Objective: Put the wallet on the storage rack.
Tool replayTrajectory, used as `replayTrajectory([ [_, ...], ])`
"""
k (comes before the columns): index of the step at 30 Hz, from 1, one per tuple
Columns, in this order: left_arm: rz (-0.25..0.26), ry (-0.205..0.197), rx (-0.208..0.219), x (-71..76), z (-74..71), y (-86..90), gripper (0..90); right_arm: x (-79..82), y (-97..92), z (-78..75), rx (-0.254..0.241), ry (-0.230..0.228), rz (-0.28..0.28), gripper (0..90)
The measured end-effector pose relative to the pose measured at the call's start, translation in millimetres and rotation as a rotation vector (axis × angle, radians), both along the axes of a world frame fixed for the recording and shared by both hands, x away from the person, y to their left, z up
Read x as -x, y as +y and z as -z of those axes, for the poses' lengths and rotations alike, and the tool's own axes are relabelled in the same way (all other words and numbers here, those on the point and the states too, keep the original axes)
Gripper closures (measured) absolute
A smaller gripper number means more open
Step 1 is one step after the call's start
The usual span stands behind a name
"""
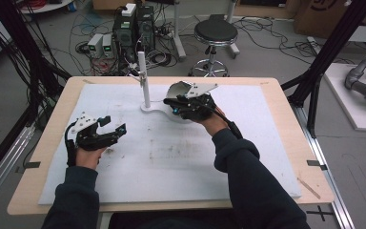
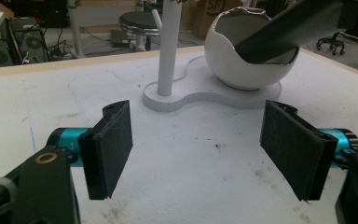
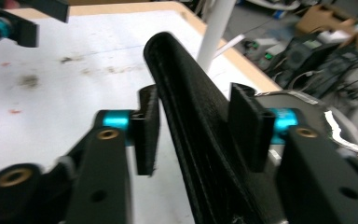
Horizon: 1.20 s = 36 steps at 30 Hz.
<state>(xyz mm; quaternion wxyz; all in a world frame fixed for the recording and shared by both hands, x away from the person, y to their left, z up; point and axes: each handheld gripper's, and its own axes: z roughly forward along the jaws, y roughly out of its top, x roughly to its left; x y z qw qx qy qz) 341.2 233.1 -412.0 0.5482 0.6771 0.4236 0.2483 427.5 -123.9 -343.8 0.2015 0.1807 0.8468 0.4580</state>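
Two claws are working: the left claw (image 2: pixel 198 149), lower centre, is gaping empty; the right claw (image 3: pixel 200 126) is pinching one black strap (image 3: pixel 191 116) beside one white bowl (image 2: pixel 247 51).

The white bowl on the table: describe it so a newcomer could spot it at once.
On the white mat, find the flat white base with an upright post. The bowl sits on that base beside the post, round with a jagged, eggshell-like rim, and a black strap dips into it.
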Motion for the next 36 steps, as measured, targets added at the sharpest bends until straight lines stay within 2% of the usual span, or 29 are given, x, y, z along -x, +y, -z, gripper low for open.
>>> replayTrajectory([
  [3,0.002,0.002,0.000,-0.2,0.3,0.0,25.2,-0.6,-1.7,1.0,0.009,0.036,-0.021,43.3],
  [6,0.002,0.004,0.001,-0.1,0.3,-0.5,25.2,0.3,-5.6,0.0,-0.003,0.072,-0.028,38.9],
  [14,0.005,0.002,-0.005,-0.2,0.4,-0.9,25.2,-4.8,-16.4,1.8,-0.004,0.122,-0.055,39.4],
  [16,0.004,0.003,-0.001,-0.1,0.3,-0.9,25.2,-6.0,-17.1,3.0,-0.016,0.151,-0.063,39.2],
  [19,0.002,0.005,0.002,-0.2,0.5,-0.8,25.2,-9.5,-20.9,4.7,-0.056,0.224,-0.094,39.9],
  [22,0.004,0.003,-0.001,-0.4,0.5,-0.9,25.2,-11.0,-21.3,7.3,-0.047,0.267,-0.115,39.8],
  [23,0.005,0.003,-0.002,-0.3,0.5,-0.8,25.2,-10.9,-19.4,8.9,-0.028,0.263,-0.118,40.2],
  [24,0.005,0.004,-0.001,-0.3,0.4,-0.7,25.3,-9.8,-17.2,10.2,0.013,0.238,-0.111,41.2],
  [25,0.005,0.003,-0.001,-0.1,0.3,-0.8,25.3,-8.8,-14.6,11.2,0.035,0.223,-0.099,45.8],
  [26,0.004,0.002,0.000,0.0,0.2,-0.6,25.3,-9.4,-13.7,11.5,0.038,0.221,-0.089,51.6],
  [28,0.002,-0.001,-0.001,0.3,-0.2,-0.1,25.3,-10.1,-11.8,11.7,0.034,0.209,-0.082,52.2],
  [34,0.003,0.004,0.001,-0.2,0.3,-0.5,25.3,-5.5,-8.9,7.6,0.057,0.117,-0.068,52.8],
  [36,0.005,0.003,-0.001,-0.2,0.2,-0.6,25.3,-3.6,-8.3,4.5,0.050,0.083,-0.058,57.2],
])
